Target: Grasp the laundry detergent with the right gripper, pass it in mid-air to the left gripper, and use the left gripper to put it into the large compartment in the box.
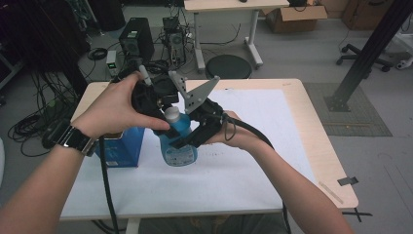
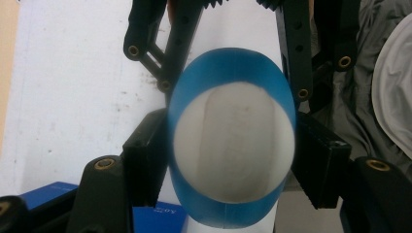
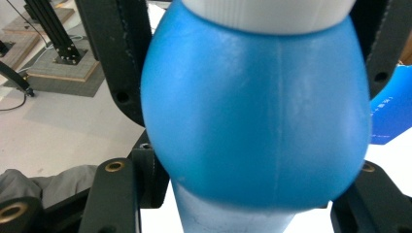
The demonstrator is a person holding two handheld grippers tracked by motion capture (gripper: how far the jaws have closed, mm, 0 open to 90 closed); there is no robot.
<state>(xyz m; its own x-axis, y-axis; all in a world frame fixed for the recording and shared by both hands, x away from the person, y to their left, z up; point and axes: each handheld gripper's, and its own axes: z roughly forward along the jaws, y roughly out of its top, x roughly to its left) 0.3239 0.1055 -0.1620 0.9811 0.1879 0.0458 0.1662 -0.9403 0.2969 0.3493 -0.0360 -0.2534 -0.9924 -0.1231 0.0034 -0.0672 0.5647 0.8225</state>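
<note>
A blue bottle point(image 1: 178, 144) with a white cap point(image 1: 171, 114) is held upright just above the white table mat point(image 1: 243, 165). My left gripper point(image 1: 168, 123) comes down from above and is shut on the bottle's top. In the left gripper view the white cap point(image 2: 234, 141) sits between the pads point(image 2: 145, 160). My right gripper point(image 1: 189, 138) comes in from the right and is shut on the bottle's body. The right gripper view has the blue bottle point(image 3: 252, 111) bulging between its jaws.
A blue box point(image 1: 119, 146) stands on the mat just left of the bottle. The wooden table edge point(image 1: 321, 146) runs along the right. Behind the table are computer towers point(image 1: 136, 39), cables, a round stool point(image 1: 229, 66) and another desk.
</note>
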